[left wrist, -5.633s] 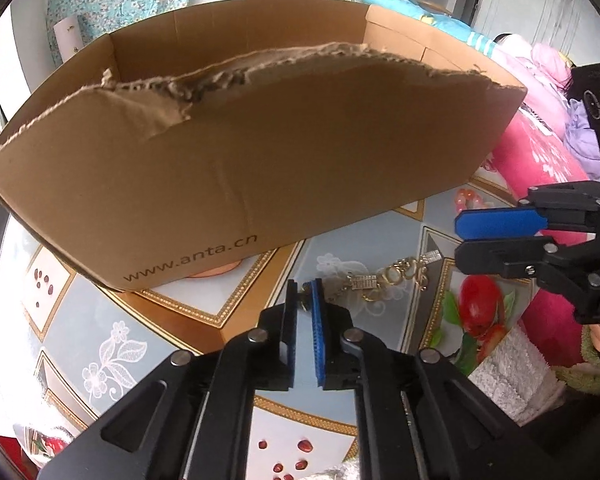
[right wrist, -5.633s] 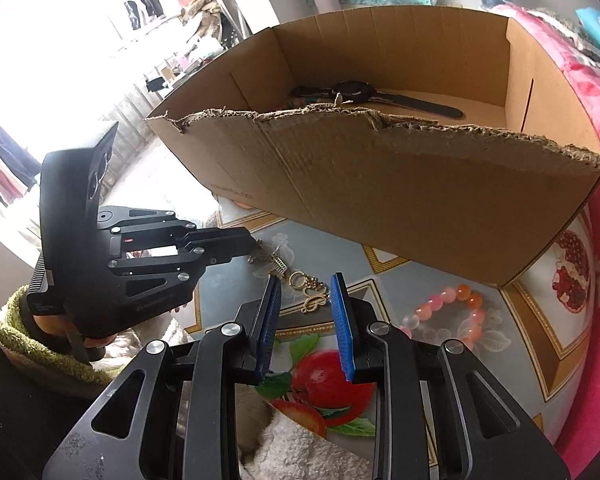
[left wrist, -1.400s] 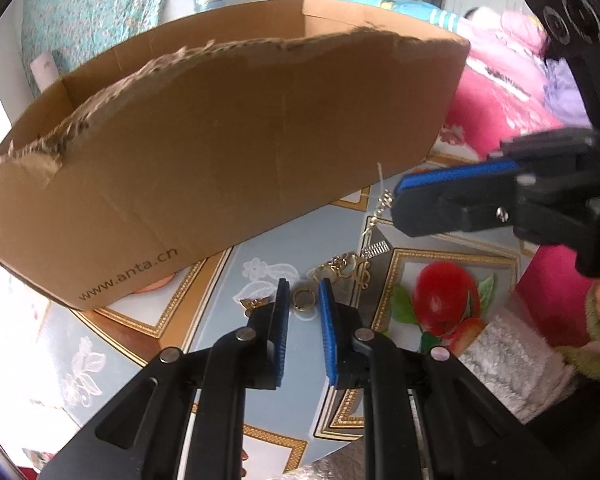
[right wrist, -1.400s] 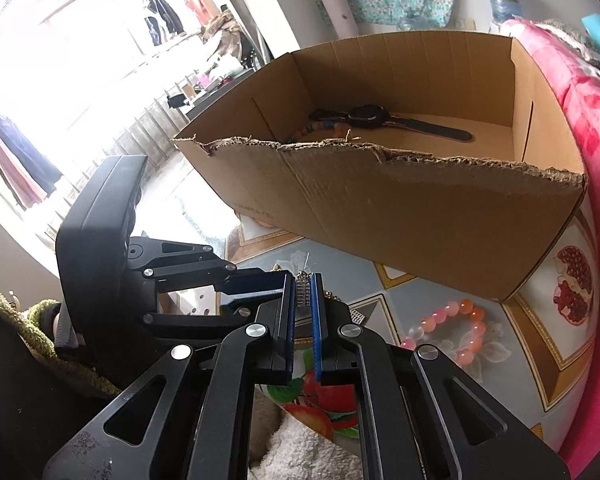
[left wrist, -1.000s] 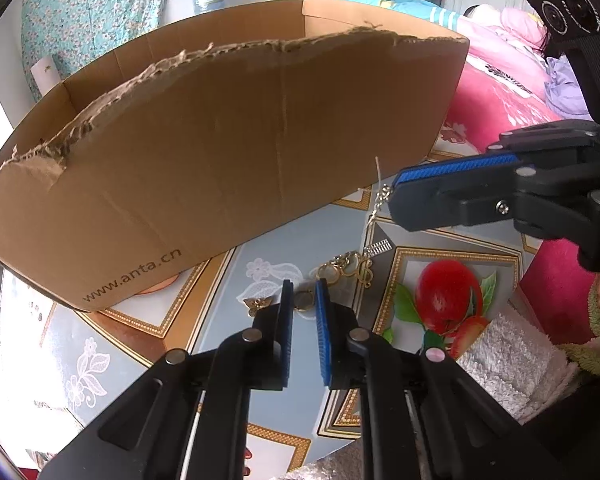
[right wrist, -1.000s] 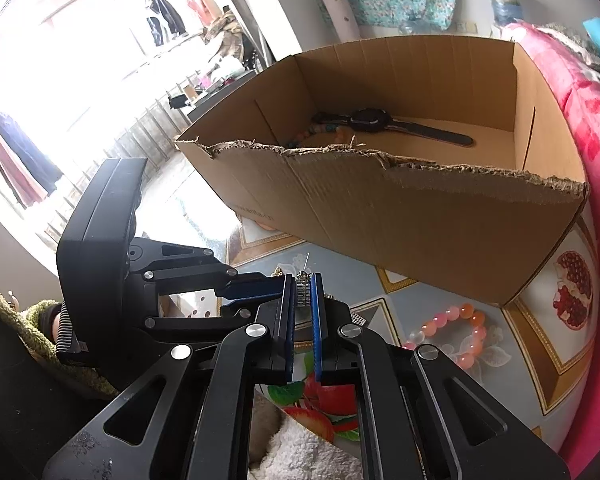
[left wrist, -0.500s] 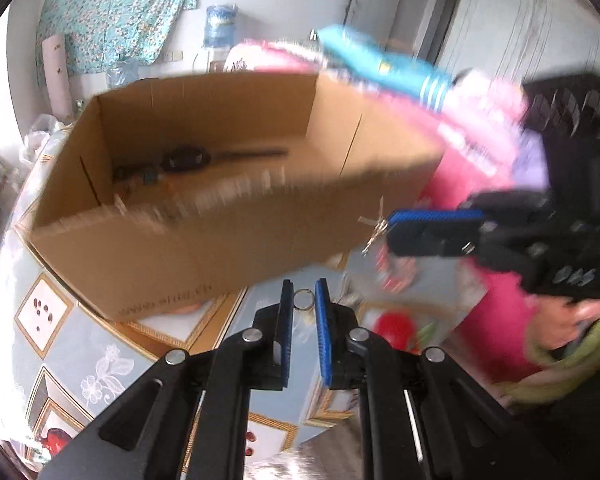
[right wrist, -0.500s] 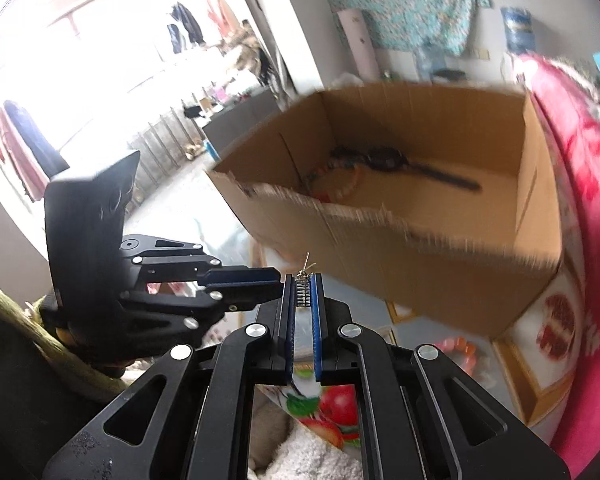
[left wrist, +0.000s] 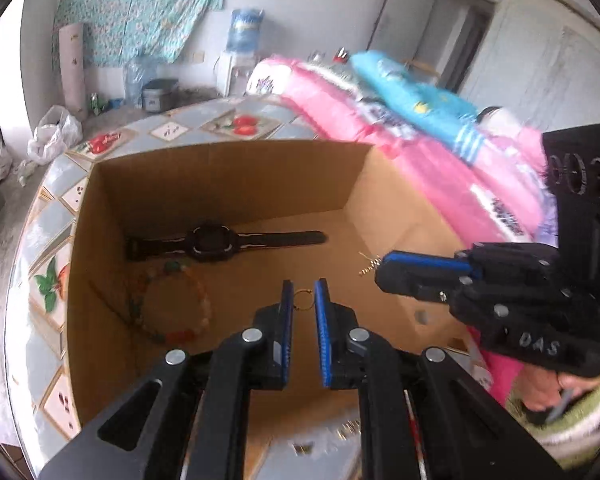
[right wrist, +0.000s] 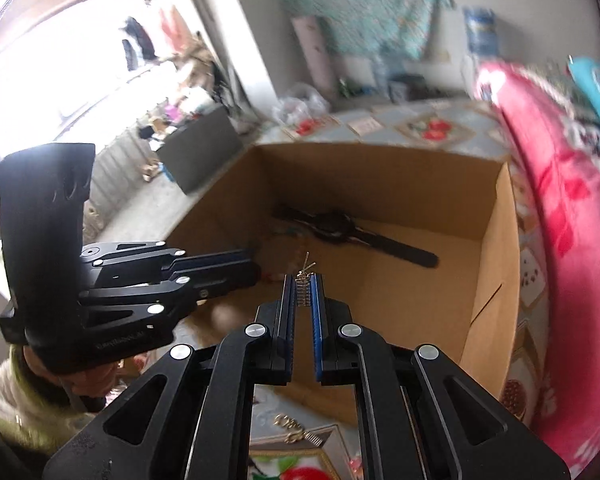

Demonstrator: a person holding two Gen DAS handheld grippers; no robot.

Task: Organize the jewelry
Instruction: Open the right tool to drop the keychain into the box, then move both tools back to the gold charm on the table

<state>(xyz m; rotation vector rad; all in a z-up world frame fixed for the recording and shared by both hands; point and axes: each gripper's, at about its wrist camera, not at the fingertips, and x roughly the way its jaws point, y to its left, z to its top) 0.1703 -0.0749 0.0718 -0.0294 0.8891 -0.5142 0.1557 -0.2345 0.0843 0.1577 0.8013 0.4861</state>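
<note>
The gold chain point(left wrist: 302, 300) is light, limp and snag-prone, so it is best held at its ends. The left hand-held gripper point(left wrist: 303, 300) is clenched on its ring at lower centre of the left view, the right hand-held gripper point(right wrist: 303, 285) on its bar end point(right wrist: 302, 289), both above the open box point(left wrist: 384, 200). A watch point(left wrist: 214, 241) and bead bracelet point(left wrist: 172, 304) lie inside.

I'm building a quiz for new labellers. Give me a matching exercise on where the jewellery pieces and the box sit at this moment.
Things:
1. black wristwatch
2. small gold ring
3. multicoloured bead bracelet
4. brown cardboard box

Places:
A. on the fruit-patterned table
B. flat on the box floor by the far wall
C. between the left gripper's blue pads
D. on the box floor, nearer than the watch

Pairs: 1-B, 2-C, 3-D, 4-A
</note>
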